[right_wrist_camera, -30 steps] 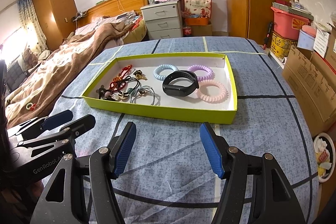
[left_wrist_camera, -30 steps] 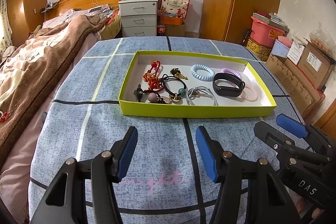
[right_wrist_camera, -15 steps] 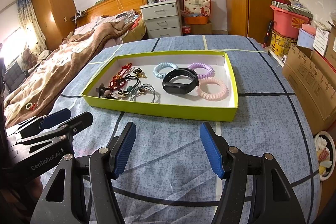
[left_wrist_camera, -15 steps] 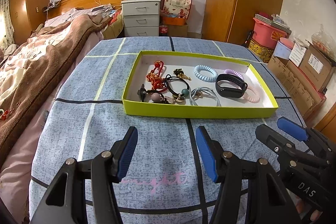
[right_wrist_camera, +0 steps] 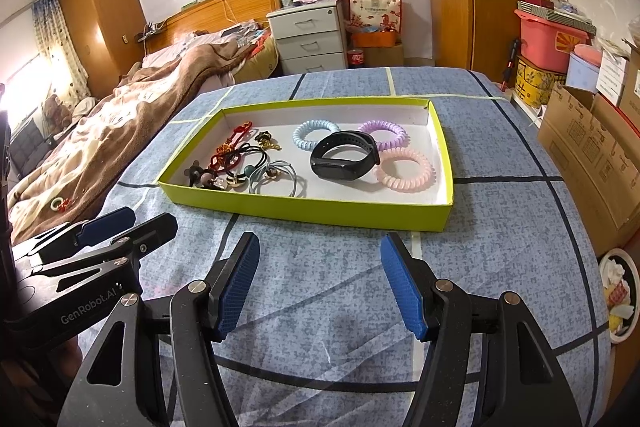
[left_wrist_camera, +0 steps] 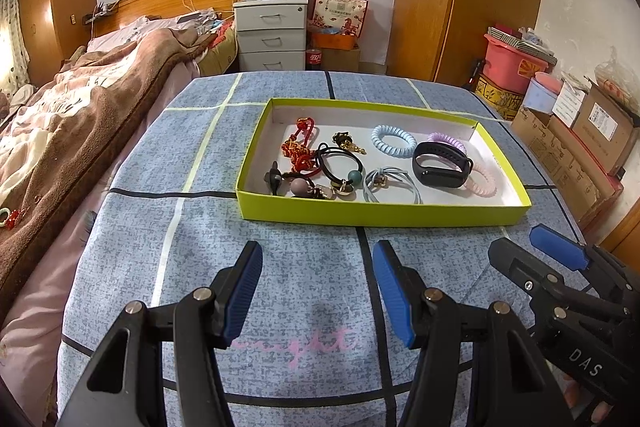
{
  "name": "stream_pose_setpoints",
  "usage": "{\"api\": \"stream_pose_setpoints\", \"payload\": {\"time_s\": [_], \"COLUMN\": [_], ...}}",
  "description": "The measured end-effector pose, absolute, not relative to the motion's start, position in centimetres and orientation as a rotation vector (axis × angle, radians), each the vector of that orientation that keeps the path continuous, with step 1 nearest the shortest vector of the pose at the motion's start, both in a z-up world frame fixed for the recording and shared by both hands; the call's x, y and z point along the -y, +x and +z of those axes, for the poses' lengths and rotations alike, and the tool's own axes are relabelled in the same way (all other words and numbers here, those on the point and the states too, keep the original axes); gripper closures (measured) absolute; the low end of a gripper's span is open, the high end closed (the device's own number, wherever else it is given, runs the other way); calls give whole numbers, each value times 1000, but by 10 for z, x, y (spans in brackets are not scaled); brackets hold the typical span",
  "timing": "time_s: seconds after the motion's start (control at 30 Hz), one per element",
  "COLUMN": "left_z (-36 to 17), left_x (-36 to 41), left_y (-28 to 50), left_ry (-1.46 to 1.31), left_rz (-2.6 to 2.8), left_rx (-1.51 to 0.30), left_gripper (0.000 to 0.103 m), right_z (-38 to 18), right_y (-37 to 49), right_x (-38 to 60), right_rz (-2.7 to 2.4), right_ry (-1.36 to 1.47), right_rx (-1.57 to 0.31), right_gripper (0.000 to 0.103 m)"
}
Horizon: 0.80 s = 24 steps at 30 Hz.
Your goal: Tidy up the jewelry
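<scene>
Near the front edge of the blue bedspread, left gripper and right gripper are hovering short of the yellow-green tray, fingers spread wide and holding nothing. Jewelry is sitting inside the tray: tangled hair ties and red cord toward its left end, black wristband leaning against the pink coil toward the right, blue coil and purple coil near the back wall. Everything is looking light; coils are looking soft and springy, so I'm favouring pinching across one strand, wristband stiffer, grab mid-strap, tangle likely dragging neighbours.
</scene>
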<state>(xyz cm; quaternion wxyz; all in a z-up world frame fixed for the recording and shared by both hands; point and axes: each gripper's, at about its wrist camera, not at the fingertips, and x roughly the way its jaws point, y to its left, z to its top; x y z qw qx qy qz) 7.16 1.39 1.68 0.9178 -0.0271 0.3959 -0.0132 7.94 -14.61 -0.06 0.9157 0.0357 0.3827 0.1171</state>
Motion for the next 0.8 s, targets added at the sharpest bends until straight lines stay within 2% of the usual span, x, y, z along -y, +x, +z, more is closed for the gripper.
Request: {"api": "stream_pose_setpoints", "payload": {"time_s": [0.8], "left_z": [16], "left_x": [-10], "left_y": [72], "left_ry": [-61], "left_rz": [-27], "left_rx": [-824], "left_gripper": [43], "right_z": [-2], "right_y": [79], "right_x": [147], "right_rz": [241], "right_ry": [76], "right_rx": [-791], "right_gripper": [39]}}
